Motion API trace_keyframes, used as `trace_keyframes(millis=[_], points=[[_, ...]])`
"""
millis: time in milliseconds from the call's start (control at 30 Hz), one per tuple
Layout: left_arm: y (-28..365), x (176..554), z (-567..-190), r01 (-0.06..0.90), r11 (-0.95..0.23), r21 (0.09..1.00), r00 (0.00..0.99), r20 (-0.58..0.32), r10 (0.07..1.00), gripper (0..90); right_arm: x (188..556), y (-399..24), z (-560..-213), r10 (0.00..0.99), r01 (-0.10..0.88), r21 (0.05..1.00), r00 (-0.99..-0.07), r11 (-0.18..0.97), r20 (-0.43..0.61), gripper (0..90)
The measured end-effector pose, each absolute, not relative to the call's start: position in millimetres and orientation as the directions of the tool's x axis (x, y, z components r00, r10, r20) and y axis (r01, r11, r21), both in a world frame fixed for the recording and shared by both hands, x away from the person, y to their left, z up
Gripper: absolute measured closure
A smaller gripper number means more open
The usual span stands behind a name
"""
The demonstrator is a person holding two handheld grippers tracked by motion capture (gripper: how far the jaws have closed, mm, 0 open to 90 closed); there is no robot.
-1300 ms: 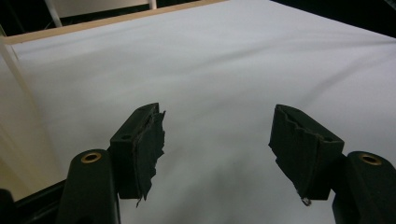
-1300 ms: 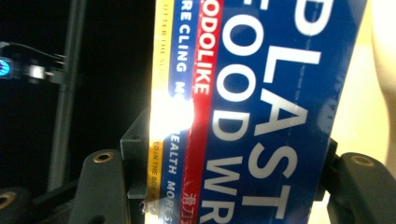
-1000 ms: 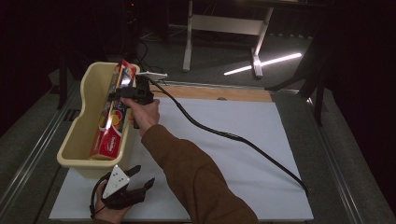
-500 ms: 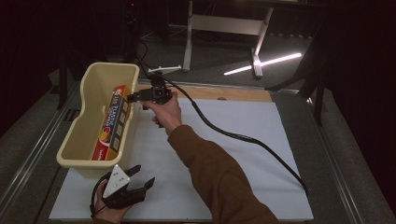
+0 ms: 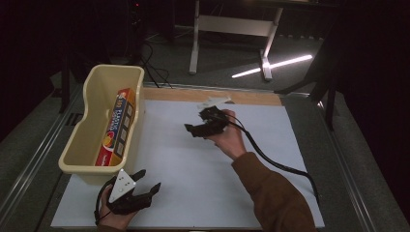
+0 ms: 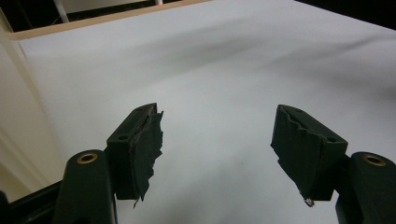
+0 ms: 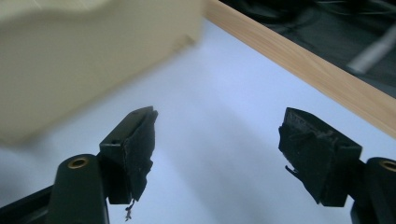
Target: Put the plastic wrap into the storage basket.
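Observation:
A cream plastic bin [image 5: 92, 121] stands at the left of the table, and a long orange and red box [image 5: 117, 126] lies inside it along its right wall. My right gripper [image 5: 195, 121] hovers over the middle of the white sheet [image 5: 193, 183], to the right of the bin, pointing left. Its jaws have just been opening and nothing is between them [image 7: 217, 135]. The bin's outer wall [image 7: 70, 56] shows ahead of them. My left gripper [image 5: 150, 180] rests at the near left, just in front of the bin, open and empty [image 6: 217, 135].
A wooden strip [image 5: 251, 96] borders the sheet's far edge. The right gripper's black cable [image 5: 280, 164] trails across the sheet to the right. A white stand's legs [image 5: 196, 43] and a bright light strip [image 5: 270, 65] are on the dark floor beyond the table.
The right hand has let go of the box, which now lies in the bin, and has swung right and nearer over the sheet. The left gripper has stayed put.

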State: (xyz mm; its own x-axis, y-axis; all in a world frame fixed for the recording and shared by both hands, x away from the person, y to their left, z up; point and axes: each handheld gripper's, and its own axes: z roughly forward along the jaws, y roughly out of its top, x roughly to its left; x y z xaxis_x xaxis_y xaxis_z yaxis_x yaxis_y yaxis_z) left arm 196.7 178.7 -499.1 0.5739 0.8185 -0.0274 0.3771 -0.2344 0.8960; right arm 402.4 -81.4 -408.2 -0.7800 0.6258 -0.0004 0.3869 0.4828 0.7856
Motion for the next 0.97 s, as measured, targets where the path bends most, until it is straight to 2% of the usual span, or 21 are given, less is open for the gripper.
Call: trace_keyframes(millis=[267, 467, 633, 833, 967], points=[[178.5, 198.4, -499.6, 0.385, -0.232, 0.893, 0.565, -0.03, 0.825, 32.5, 372.5, -178.3, -454.8, 0.726, 0.443, 0.769, -0.687, 0.461, -0.04, 21.9], [179.5, 198.7, -499.4, 0.388, -0.228, 0.893, 0.558, -0.031, 0.829, 32.6, 340.7, -236.7, -480.1, 0.806, 0.478, 0.815, -0.592, 0.329, 0.021, 22.0], [181.1, 198.2, -499.2, 0.39, -0.216, 0.895, 0.552, -0.039, 0.833, 32.5, 304.0, -268.3, -496.0, 0.829, 0.459, 0.835, -0.56, 0.305, 0.006, 21.4], [181.5, 197.5, -498.7, 0.389, -0.216, 0.896, 0.551, -0.039, 0.834, 32.5, 275.0, -298.9, -492.5, 0.854, 0.454, 0.862, -0.518, 0.226, 0.049, 20.7], [180.7, 197.9, -498.6, 0.389, -0.216, 0.895, 0.551, -0.038, 0.834, 32.5, 265.3, -313.0, -493.1, 0.87, 0.444, 0.871, -0.492, 0.209, 0.042, 20.4]])
